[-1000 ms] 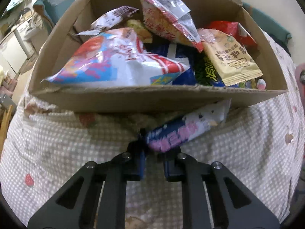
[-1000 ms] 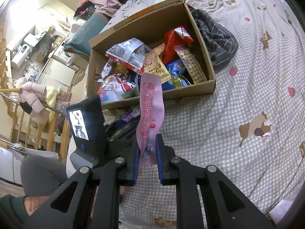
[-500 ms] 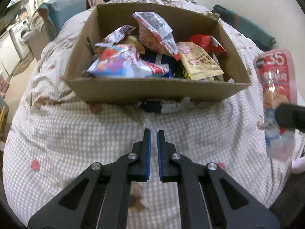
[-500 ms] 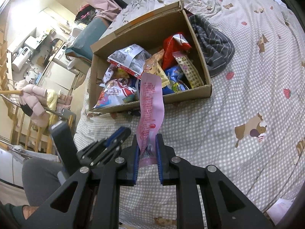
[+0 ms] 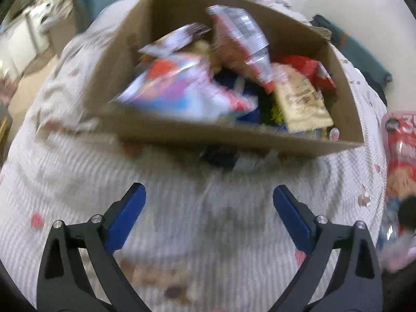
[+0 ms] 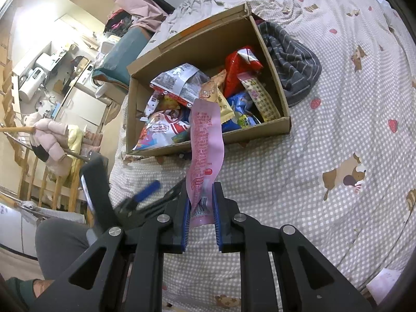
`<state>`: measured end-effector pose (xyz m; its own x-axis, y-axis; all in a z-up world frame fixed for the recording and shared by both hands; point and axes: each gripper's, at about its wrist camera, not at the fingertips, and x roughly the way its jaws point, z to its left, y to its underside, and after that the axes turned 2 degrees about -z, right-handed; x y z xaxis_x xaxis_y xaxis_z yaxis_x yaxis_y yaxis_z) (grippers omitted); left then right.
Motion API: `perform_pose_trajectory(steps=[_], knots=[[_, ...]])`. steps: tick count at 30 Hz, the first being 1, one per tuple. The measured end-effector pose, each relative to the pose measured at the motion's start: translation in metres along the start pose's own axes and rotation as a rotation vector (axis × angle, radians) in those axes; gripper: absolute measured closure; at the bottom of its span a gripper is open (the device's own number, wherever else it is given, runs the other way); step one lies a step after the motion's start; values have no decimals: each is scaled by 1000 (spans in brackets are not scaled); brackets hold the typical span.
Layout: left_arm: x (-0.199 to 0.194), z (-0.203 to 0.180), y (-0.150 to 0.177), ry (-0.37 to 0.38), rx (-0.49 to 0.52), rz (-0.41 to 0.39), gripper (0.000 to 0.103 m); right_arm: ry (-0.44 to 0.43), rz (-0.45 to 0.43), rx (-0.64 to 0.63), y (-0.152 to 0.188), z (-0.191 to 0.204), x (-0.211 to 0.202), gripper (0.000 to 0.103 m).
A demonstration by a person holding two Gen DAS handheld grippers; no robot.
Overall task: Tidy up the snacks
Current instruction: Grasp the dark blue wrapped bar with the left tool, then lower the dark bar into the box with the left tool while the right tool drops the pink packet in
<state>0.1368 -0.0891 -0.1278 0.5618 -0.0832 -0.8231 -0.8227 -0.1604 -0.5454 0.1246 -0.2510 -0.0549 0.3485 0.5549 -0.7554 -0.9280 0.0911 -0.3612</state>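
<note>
Clamping pink snack packet (image 6: pixel 205 156), right gripper (image 6: pixel 201 223) near cardboard box (image 6: pixel 260 132)

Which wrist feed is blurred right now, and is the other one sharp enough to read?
Left wrist view: motion-smeared, the cardboard box and its snacks streaked, bedsheet checks lost. Right wrist view: sharp, print on the pink packet is distinct; both bend with fisheye at the edges.

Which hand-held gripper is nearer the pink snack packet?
Right. The right hand-held gripper is clamped on the pink snack packet; the left hand-held gripper, jaws opening and empty, is off to its side.
</note>
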Motion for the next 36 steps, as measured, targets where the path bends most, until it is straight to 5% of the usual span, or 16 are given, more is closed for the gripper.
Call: perform_pose_trajectory(steps=[7, 11, 12, 14, 17, 30, 36], knots=[[53, -35, -20, -120, 97, 66, 6, -6, -10, 32, -4, -8, -3, 87], [61, -34, -25, -134, 71, 63, 7, -6, -10, 44, -6, -11, -2, 87], [60, -32, -25, -128, 51, 60, 10, -6, -10, 44, -6, -11, -2, 87], [61, -29, -25, -95, 48, 87, 35, -8, -11, 40, -6, -10, -2, 87], [58, -24, -25, -84, 63, 91, 49, -12, -15, 35, -8, -9, -3, 87], [-40, -1, 18, 34, 90, 46, 52, -13, -24, 3, -4, 2, -5, 86], [-89, 2, 0, 61, 153, -15, 52, -27, -36, -13, -2, 9, -8, 86]])
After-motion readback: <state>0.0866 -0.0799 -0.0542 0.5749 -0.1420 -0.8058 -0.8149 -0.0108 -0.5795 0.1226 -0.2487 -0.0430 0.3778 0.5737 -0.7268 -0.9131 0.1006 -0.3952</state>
